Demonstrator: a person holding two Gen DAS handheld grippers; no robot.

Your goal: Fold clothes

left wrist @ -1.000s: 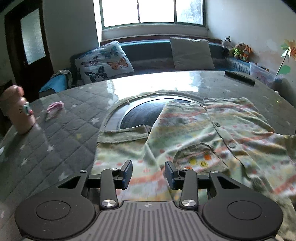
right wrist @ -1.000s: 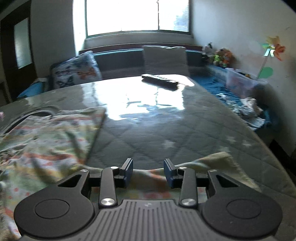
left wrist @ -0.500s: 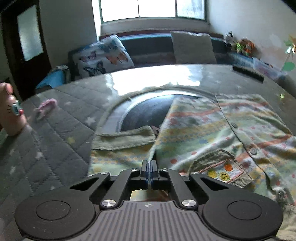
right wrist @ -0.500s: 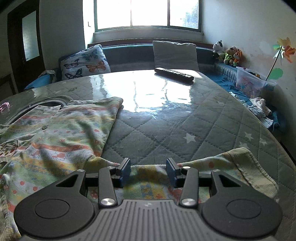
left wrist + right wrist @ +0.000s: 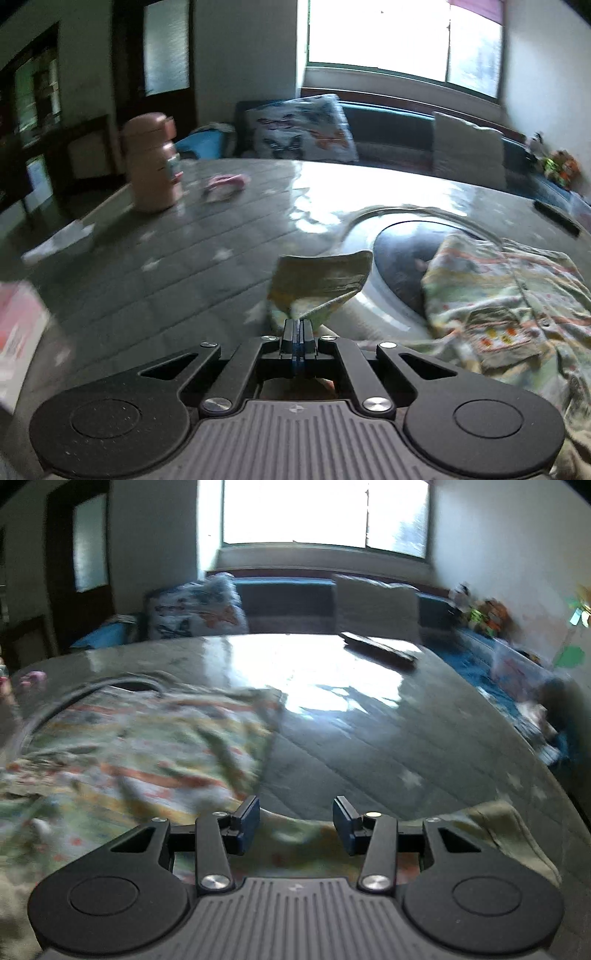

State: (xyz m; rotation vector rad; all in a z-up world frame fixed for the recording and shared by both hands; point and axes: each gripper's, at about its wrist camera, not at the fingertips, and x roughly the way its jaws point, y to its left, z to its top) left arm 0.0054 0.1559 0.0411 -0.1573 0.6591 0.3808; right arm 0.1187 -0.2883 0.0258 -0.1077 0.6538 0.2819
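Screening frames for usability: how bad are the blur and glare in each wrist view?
Left wrist view: motion blur smears the pink bottle and table on the left; the window is blown out, the gripper-held sleeve stays readable. Right wrist view: the garment is heavily smeared, window glare washes the tabletop centre, and the right gripper is sharp.

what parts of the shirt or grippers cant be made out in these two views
- Left wrist view: the shirt runs off the right edge; the pinch inside the shut left gripper is hidden by its fingers.
- Right wrist view: motion blur smears the print; the sleeve passes under the open right gripper.
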